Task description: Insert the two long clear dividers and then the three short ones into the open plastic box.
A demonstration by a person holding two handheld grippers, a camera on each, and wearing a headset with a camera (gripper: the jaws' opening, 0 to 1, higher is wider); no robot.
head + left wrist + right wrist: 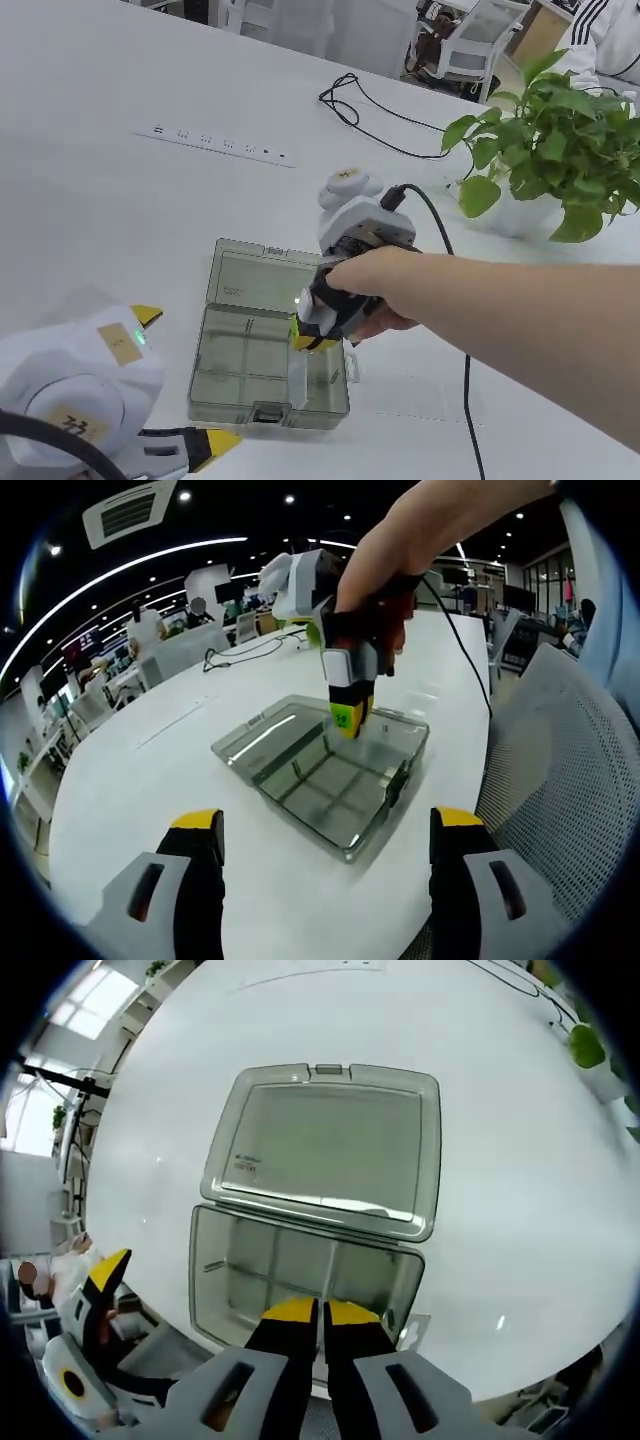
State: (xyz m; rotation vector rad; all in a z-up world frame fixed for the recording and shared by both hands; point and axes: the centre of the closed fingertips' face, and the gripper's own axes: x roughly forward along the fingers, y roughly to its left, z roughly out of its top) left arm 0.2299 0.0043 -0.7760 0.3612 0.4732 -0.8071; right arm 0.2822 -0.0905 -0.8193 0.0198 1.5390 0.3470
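While right gripper (320, 1310) hangs over box (228, 408) right end | jaws near-shut, apparently pinching short divider (298, 372) | some dividers seated, count unclear | left gripper (327, 820) wide open, empty

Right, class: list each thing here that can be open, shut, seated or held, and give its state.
plastic box, open.
lid, folded back flat on the table.
dividers, upright, seated in the box.
right tongs, shut, tips down at one end of the box; a clear piece between them cannot be made out.
left tongs, open, empty, apart from the box.
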